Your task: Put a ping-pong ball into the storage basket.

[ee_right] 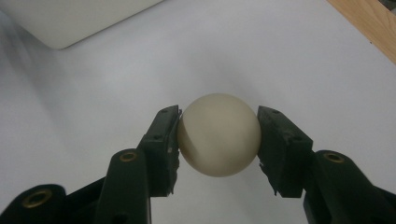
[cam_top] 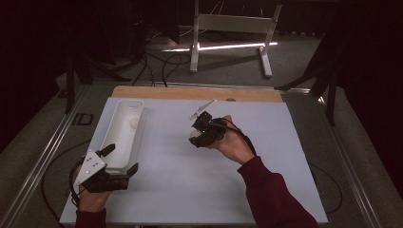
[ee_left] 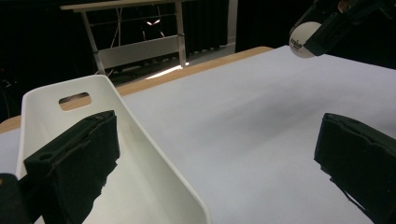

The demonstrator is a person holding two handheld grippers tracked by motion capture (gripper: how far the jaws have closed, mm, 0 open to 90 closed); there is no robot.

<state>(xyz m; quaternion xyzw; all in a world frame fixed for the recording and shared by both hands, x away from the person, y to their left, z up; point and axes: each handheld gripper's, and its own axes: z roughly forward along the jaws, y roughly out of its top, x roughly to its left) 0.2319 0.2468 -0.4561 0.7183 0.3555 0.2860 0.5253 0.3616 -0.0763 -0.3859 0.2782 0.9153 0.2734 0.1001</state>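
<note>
Clamped between both pads of the right gripper (ee_right: 218, 140), the ball (ee_right: 218, 135) hangs just above the white mat (cam_top: 199, 180), near its middle. Left of it stands the white bin (cam_top: 124, 137), with another small ball (cam_top: 134, 123) inside. At the bin's near end the left gripper (cam_top: 122, 159) spreads wide, one jaw inside the bin, the other outside, gripping nothing.

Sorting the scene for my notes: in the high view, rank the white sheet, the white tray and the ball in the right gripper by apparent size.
1. white sheet
2. white tray
3. ball, pinched in the right gripper
</note>
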